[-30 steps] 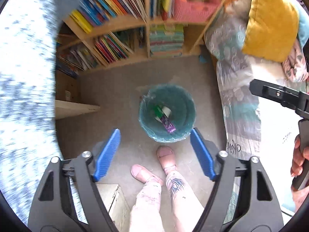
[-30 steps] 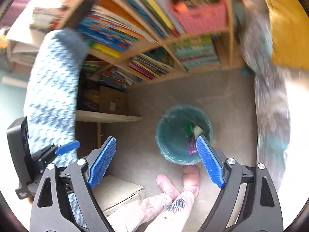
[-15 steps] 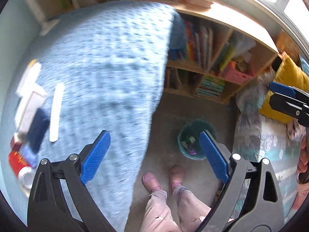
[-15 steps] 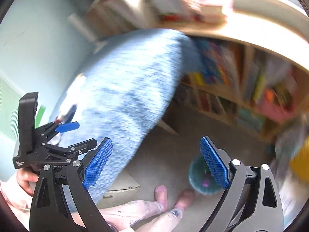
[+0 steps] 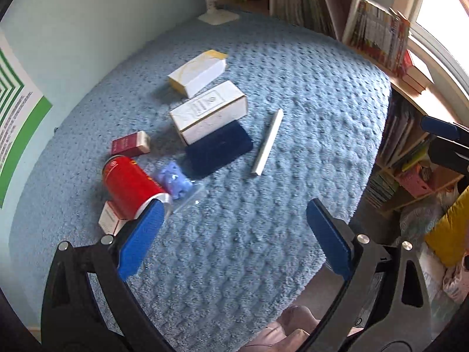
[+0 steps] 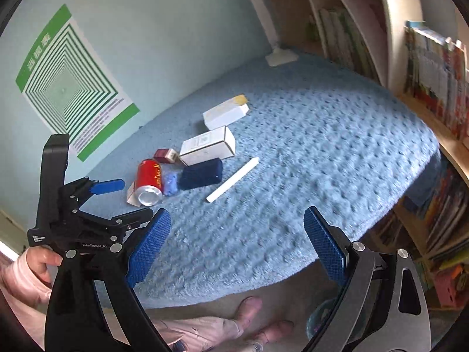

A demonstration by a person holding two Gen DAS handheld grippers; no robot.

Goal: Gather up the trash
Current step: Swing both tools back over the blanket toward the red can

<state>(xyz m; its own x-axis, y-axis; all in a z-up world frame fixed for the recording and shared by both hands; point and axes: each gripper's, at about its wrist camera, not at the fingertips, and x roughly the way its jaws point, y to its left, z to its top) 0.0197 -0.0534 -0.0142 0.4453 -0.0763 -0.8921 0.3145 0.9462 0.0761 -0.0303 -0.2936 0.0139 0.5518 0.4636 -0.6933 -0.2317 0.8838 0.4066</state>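
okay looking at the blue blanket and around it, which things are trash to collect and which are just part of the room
Trash to collect:
- red drink can lying on its side
- white cardboard box
- white and yellow carton
- small maroon box
- long white stick

Just lying about:
- books on the wooden shelves
- green striped wall poster
- yellow cushion

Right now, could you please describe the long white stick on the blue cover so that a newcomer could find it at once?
Start at the blue knobbly cover spread over the table; a cluster of litter lies on its left half. Just right of the dark navy case, apart from it, lies the long thin white stick. It is the only slender item, while its neighbours are boxes and a red drinks can.
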